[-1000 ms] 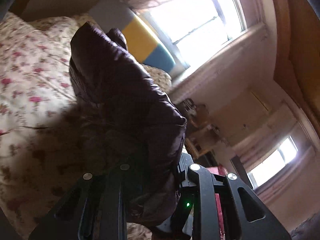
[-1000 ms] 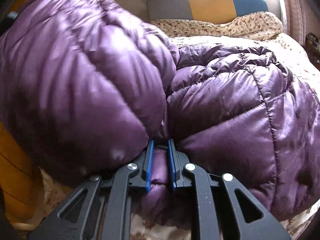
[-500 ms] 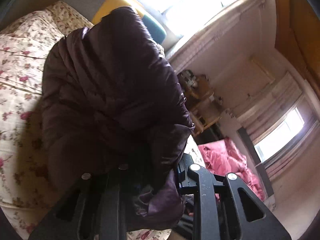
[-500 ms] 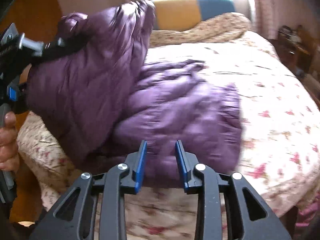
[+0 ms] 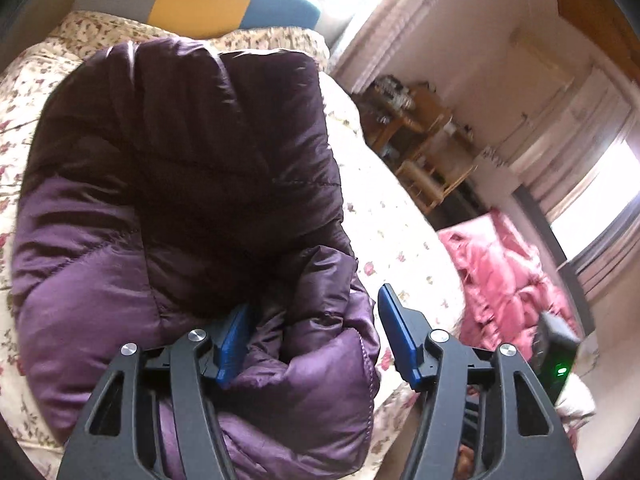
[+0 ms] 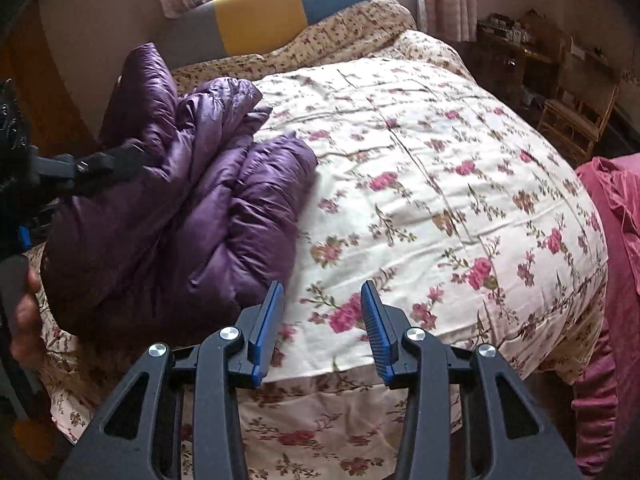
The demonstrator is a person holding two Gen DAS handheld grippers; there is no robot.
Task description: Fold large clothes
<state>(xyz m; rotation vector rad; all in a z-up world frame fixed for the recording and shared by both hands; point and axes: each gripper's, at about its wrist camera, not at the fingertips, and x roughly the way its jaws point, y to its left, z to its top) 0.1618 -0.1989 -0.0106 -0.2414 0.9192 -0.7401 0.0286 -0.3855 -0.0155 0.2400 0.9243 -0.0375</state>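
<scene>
A purple puffer jacket (image 5: 180, 208) lies bunched in a folded heap on the floral bedspread (image 6: 440, 184); it also shows at the left in the right wrist view (image 6: 208, 216). My left gripper (image 5: 316, 316) is open, its jaws wide apart, with jacket fabric still bulging between them and against the left pad. It shows from the side in the right wrist view (image 6: 108, 164), resting against the jacket. My right gripper (image 6: 320, 316) is open and empty, held over the bed's front edge, just right of the jacket.
A pink garment (image 5: 508, 280) lies off the bed's right side, also showing in the right wrist view (image 6: 616, 240). A grey, yellow and blue headboard (image 6: 280, 12) stands at the back. Wooden furniture and a wicker chair (image 6: 576, 120) stand at the far right.
Both grippers have opened and let go of the jacket. My right gripper has pulled back and to the right. The jacket has dropped from lifted onto the bed.
</scene>
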